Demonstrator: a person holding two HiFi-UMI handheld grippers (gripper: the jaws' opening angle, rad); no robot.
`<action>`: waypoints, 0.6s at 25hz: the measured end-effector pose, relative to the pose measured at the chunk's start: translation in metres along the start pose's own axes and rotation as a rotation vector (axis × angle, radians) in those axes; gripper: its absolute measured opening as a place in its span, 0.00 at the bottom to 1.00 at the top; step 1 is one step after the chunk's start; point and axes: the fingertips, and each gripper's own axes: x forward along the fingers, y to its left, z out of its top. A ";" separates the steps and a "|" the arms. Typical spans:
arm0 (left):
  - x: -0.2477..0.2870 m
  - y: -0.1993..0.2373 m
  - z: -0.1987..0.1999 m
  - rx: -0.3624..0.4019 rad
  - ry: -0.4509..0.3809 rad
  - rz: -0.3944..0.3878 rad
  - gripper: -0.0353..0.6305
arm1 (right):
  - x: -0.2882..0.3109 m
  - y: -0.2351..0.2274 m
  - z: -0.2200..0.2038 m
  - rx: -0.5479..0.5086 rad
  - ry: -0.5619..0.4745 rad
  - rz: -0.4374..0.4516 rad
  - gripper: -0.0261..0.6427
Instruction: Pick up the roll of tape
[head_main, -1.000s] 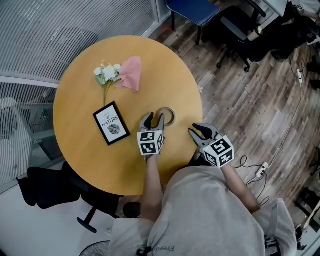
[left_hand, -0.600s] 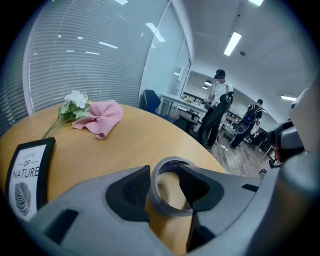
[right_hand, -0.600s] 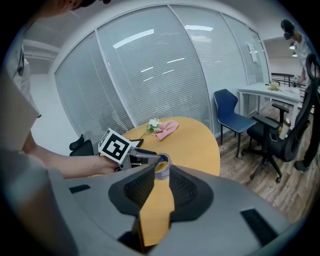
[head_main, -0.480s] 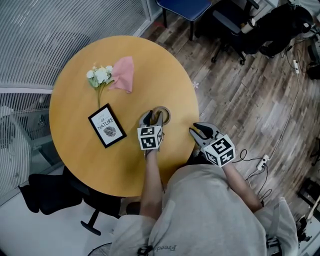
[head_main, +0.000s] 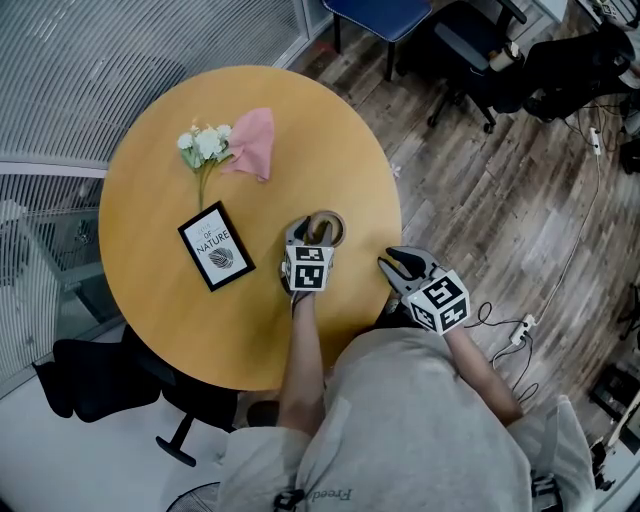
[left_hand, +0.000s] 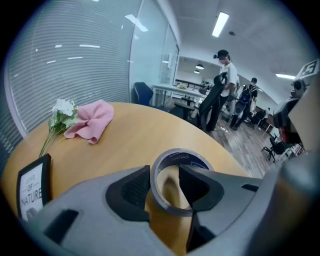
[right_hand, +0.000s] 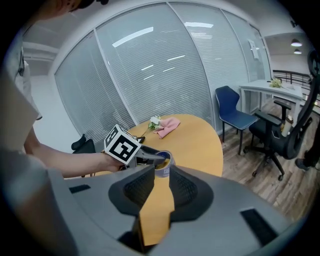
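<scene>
The roll of tape (head_main: 341, 231) lies flat on the round wooden table (head_main: 160, 160), near its right edge. My left gripper (head_main: 309, 233) is lowered onto it, open. In the left gripper view the near wall of the roll of tape (left_hand: 182, 156) stands between the jaws of my left gripper (left_hand: 165, 176): one pad is outside the ring, the other inside, with a gap still showing. My right gripper (head_main: 398, 262) hovers open at the table's edge, nothing between its fingers. The right gripper view shows my right gripper (right_hand: 161, 182), the tape (right_hand: 163, 165) and the left gripper (right_hand: 156, 158) ahead.
A framed picture (head_main: 216, 246) lies left of the tape. White flowers (head_main: 203, 145) and a pink cloth (head_main: 252, 146) lie at the far side. A blue chair (head_main: 375, 12) stands beyond the table, a black chair (head_main: 90, 375) at the near left. People stand in the background (left_hand: 220, 85).
My left gripper has come down and rolled a little, its jaws now straddling the wall of the tape roll. The right gripper has stayed put.
</scene>
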 end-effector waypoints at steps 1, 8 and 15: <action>0.000 -0.001 -0.001 0.020 0.015 -0.003 0.32 | 0.000 -0.001 -0.001 0.008 0.001 0.000 0.17; 0.007 -0.005 -0.008 0.145 0.095 -0.034 0.31 | 0.003 -0.003 -0.004 0.035 0.002 0.003 0.17; 0.008 -0.007 -0.009 0.132 0.096 -0.055 0.24 | 0.004 -0.001 -0.007 0.047 0.003 0.004 0.17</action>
